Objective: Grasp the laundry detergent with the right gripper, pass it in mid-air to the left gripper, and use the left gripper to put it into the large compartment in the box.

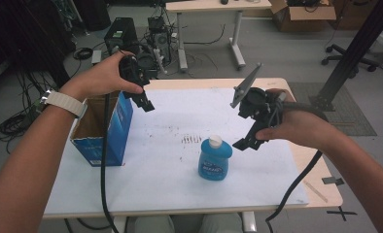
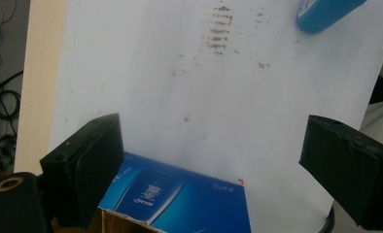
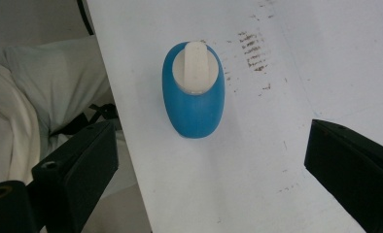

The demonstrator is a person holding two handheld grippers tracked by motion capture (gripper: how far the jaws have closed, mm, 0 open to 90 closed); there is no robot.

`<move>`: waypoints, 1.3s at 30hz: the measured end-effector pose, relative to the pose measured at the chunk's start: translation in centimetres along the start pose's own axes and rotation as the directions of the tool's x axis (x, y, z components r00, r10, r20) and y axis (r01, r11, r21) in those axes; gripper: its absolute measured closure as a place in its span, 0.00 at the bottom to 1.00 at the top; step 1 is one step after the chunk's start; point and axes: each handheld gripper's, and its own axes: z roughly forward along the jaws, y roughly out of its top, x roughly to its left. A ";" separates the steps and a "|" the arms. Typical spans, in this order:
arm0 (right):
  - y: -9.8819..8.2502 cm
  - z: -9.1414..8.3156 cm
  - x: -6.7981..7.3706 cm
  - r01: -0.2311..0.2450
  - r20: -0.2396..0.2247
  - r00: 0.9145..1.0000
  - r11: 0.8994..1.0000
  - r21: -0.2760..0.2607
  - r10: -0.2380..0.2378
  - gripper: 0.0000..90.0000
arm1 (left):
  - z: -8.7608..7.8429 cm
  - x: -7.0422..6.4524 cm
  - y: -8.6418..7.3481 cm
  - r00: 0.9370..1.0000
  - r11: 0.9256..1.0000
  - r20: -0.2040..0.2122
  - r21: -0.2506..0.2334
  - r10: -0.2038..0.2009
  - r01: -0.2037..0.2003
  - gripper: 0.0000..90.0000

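A blue bottle [image 1: 215,159] with a white cap stands upright on the white sheet [image 1: 170,160] near the table's middle. In the right gripper view the blue bottle [image 3: 194,97] is seen from above, ahead of the jaws. My right gripper [image 1: 245,144] hangs just right of it and slightly above, jaws wide apart and empty [image 3: 214,170]. My left gripper [image 1: 145,103] is held above the open blue cardboard box [image 1: 104,127] at the table's left, jaws apart with nothing between them [image 2: 211,165]. The blue box [image 2: 180,199] shows below those jaws, the blue bottle [image 2: 325,12] at the top right.
Brown smudges [image 1: 191,139] mark the sheet behind the bottle. Black cables trail from both grippers over the front edge. Past the table stand computer towers [image 1: 121,31], a desk [image 1: 209,7], cardboard boxes and a black post [image 1: 355,53].
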 end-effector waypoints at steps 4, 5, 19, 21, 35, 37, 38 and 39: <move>-0.6 0.8 0.1 -0.007 0.000 1.000 1.000 -0.003 0.007 0.06 | 0.1 0.0 0.0 1.000 1.000 -0.003 0.002 -0.001 0.001 0.10; -0.8 0.9 0.1 -0.007 0.000 1.000 1.000 -0.005 0.007 0.06 | 0.1 0.0 0.0 1.000 1.000 -0.006 0.000 0.001 -0.001 0.10; -2.7 3.2 0.2 -0.033 -0.021 0.999 0.999 -0.031 0.032 0.05 | 0.0 -0.2 -0.1 1.000 1.000 -0.012 0.001 -0.001 0.001 0.10; -2.9 3.4 0.3 -0.030 -0.020 0.999 0.999 -0.032 0.029 0.05 | 0.0 -0.2 -0.1 1.000 1.000 -0.012 0.001 -0.001 0.001 0.10; -4.0 5.6 0.3 -0.043 -0.031 0.999 0.998 -0.041 0.041 0.05 | 0.4 -0.1 -0.2 1.000 1.000 -0.001 0.002 -0.003 0.003 0.10; -4.1 5.8 0.3 -0.044 -0.037 0.998 0.998 -0.044 0.042 0.05 | 0.5 -0.1 -0.3 1.000 1.000 -0.001 0.000 -0.003 0.003 0.10; -4.2 6.0 0.3 -0.044 -0.037 0.998 0.998 -0.043 0.042 0.05 | 0.5 -0.1 -0.3 1.000 1.000 0.000 0.002 -0.004 0.004 0.10; -4.2 6.1 0.2 -0.042 -0.037 0.998 0.998 -0.044 0.041 0.05 | 0.5 -0.1 -0.3 1.000 1.000 0.000 0.003 -0.004 0.004 0.10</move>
